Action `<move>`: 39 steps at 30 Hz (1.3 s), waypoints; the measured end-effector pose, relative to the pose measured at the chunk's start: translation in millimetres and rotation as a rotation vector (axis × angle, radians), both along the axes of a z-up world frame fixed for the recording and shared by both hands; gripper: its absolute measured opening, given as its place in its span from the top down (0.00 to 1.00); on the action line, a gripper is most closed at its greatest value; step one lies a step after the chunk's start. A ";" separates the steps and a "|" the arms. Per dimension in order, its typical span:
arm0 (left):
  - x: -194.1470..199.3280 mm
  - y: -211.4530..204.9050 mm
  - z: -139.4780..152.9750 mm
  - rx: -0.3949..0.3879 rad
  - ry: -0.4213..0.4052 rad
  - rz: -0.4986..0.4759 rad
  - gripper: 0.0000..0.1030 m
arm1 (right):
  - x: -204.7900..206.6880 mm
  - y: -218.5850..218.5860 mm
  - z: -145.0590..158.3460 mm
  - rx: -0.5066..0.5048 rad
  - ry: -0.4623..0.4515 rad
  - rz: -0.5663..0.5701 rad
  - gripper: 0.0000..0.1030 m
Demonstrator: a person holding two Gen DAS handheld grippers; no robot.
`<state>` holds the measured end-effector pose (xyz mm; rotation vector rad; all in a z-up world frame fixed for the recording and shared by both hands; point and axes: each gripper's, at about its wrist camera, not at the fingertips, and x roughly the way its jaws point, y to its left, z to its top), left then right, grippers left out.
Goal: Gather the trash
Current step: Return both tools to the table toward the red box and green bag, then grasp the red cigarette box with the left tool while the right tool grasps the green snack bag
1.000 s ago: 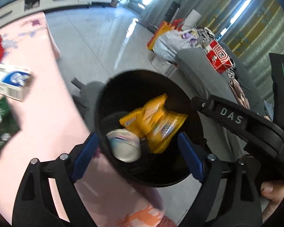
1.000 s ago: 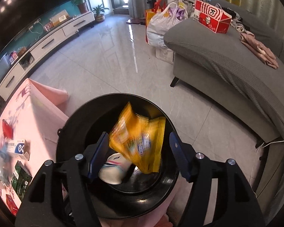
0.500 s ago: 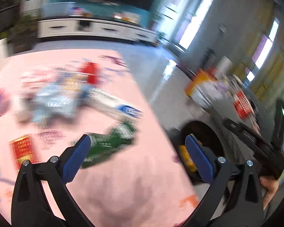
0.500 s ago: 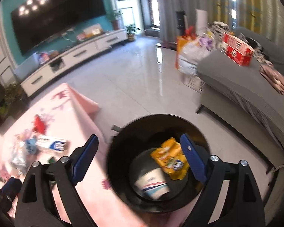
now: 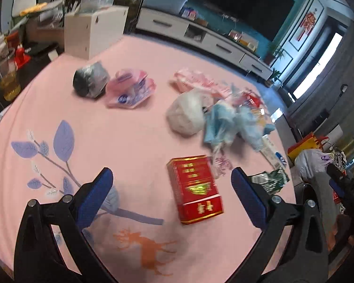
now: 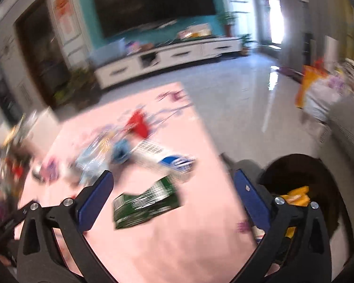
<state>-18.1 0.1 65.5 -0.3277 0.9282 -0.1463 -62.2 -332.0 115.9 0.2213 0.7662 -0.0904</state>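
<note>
My left gripper (image 5: 172, 186) is open and empty above the pink table (image 5: 129, 141), with a red box (image 5: 193, 188) lying between its jaws. Further off lie a white wad (image 5: 188, 113), blue crumpled wrappers (image 5: 233, 125), a pink packet (image 5: 132, 89) and a dark bag (image 5: 89, 82). My right gripper (image 6: 174, 188) is open and empty above a green packet (image 6: 146, 202), which also shows in the left wrist view (image 5: 269, 179). A white-and-blue box (image 6: 167, 160) lies beyond it. The black bin (image 6: 318, 193) with yellow packets (image 6: 294, 195) stands at the right.
A white box (image 5: 94, 30) and a cup of yellow liquid (image 5: 8, 80) stand at the table's far left. A TV cabinet (image 6: 167, 59) lines the wall. Bags (image 6: 318, 92) sit on the floor by a grey sofa (image 6: 351, 136).
Both grippers have swung left from above the bin to over the table. The right gripper let the yellow packets drop into the bin and is now empty.
</note>
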 end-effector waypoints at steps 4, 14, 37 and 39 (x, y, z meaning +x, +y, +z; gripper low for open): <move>11.4 0.5 -15.9 -0.058 0.035 -0.004 0.03 | 21.0 39.9 -20.6 -0.074 0.064 0.086 0.03; 20.4 -44.5 -46.1 -0.021 0.081 -0.113 0.03 | 54.6 36.1 -60.4 -0.117 0.190 0.070 0.03; 6.9 -64.0 -52.4 0.047 0.020 -0.136 0.38 | 59.3 60.4 -100.3 -0.115 0.268 0.145 0.34; 5.9 -63.4 -52.2 0.033 0.031 -0.145 0.39 | 57.0 62.1 -98.0 -0.106 0.257 0.155 0.48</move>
